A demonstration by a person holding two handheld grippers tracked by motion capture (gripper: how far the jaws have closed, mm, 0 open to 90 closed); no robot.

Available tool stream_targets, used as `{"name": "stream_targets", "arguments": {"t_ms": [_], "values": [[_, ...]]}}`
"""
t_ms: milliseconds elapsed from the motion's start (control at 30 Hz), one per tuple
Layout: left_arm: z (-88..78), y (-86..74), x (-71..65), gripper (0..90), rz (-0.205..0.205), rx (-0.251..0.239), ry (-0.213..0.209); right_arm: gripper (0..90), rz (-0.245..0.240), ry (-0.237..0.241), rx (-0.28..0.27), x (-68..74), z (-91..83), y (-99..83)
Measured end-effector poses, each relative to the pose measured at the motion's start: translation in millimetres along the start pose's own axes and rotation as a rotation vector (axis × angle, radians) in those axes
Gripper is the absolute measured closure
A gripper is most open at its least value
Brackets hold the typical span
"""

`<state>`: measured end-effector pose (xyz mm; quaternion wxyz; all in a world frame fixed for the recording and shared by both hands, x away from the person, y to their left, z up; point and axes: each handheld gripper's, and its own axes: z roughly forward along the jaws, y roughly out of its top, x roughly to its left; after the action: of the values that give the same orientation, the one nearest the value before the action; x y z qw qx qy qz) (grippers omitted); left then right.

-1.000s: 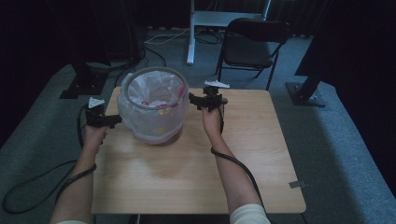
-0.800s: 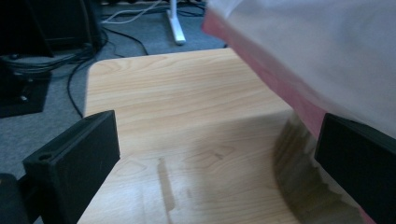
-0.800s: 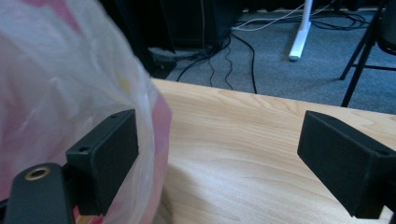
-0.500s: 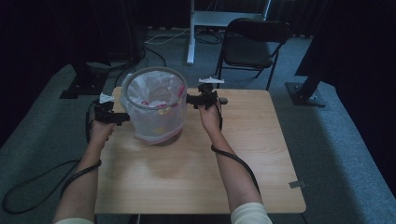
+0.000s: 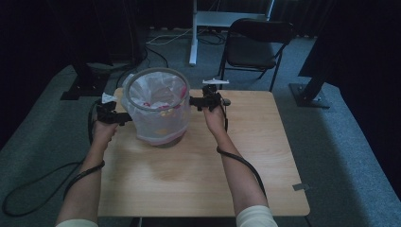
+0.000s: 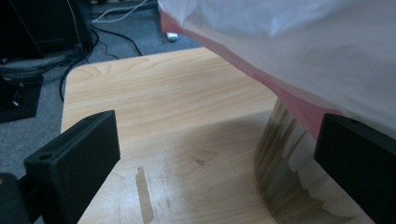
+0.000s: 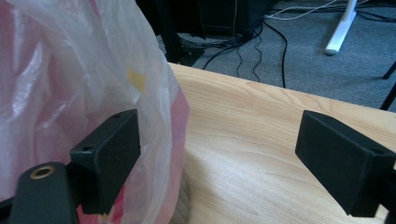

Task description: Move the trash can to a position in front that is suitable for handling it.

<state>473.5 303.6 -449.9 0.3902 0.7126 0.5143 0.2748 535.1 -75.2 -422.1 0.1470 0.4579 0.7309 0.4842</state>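
A round shiny bin (image 5: 158,135) lined with a thin white plastic bag (image 5: 153,94) stands at the back left of the wooden table (image 5: 198,165). My left gripper (image 5: 124,118) is at the bin's left side, open. In the left gripper view its jaws stand wide apart (image 6: 219,135), with the draped bag (image 6: 299,46) and the bin wall (image 6: 280,154) by the right jaw. My right gripper (image 5: 194,101) is at the bin's right side near the rim, open (image 7: 219,140). Its left jaw lies against the bag (image 7: 70,88), where pink shows through.
A black folding chair (image 5: 255,47) and a white desk leg (image 5: 193,33) stand behind the table. Dark stands and cables (image 5: 156,52) lie on the grey carpet at the back left. The table's right half and front are bare wood.
My left gripper has moved right, in toward the bin's left side. The right gripper has stayed near the rim with only a small shift. The bin stands about where it was.
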Motion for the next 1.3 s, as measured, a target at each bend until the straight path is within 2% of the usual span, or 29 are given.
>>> {"name": "stream_targets", "arguments": {"t_ms": [67, 200, 233, 433, 600, 767, 900, 1067, 1200, 1233, 1267, 1300], "values": [[-0.7, 1.1, -1.1, 2.6, -0.002, -0.009, -0.011, 13.9, -0.003, 0.007, 0.000, -0.9, -0.9, 0.2], [0.6, 5.0, -5.1, 2.6, 0.011, 0.002, -0.020, 14.3, 0.006, 0.028, 0.008, -7.1, -3.3, -0.1], [1.1, 6.2, -7.6, 2.7, 0.023, 0.003, -0.025, 14.3, 0.004, 0.030, 0.009, -8.4, -3.9, -0.3], [4.8, 10.4, -17.9, 2.7, 0.040, 0.004, -0.044, 14.3, -0.015, 0.057, 0.022, -20.5, -13.1, -3.3], [8.8, 15.7, -30.1, 2.7, 0.067, 0.012, -0.054, 14.4, -0.028, 0.052, 0.019, -30.6, -23.4, -6.8], [13.3, 18.5, -43.5, 2.7, 0.076, 0.012, -0.072, 14.7, -0.020, 0.050, 0.016, -40.2, -34.9, -11.3], [15.2, 21.4, -51.9, 2.9, 0.084, 0.013, -0.091, 14.7, -0.022, 0.042, 0.022, -45.8, -43.9, -14.4], [20.1, 28.0, -69.4, 3.2, 0.124, 0.024, -0.099, 15.2, -0.022, 0.018, 0.023, -55.2, -58.9, -19.1], [21.3, 31.8, -83.5, 4.1, 0.151, 0.051, -0.149, 14.8, 0.008, 0.027, 0.021, -68.1, -69.6, -28.1], [21.3, 31.8, -83.5, 3.8, 0.151, 0.051, -0.149, 12.7, -0.001, 0.020, 0.025, -70.4, -72.7, -28.1], [20.2, 33.0, -85.7, 2.7, 0.156, 0.058, -0.171, 12.1, -0.024, -0.004, 0.017, -71.6, -76.8, -27.6], [17.6, 35.4, -87.2, 2.3, 0.173, 0.048, -0.166, 12.1, -0.037, -0.049, 0.007, -72.9, -80.6, -26.8]]}}
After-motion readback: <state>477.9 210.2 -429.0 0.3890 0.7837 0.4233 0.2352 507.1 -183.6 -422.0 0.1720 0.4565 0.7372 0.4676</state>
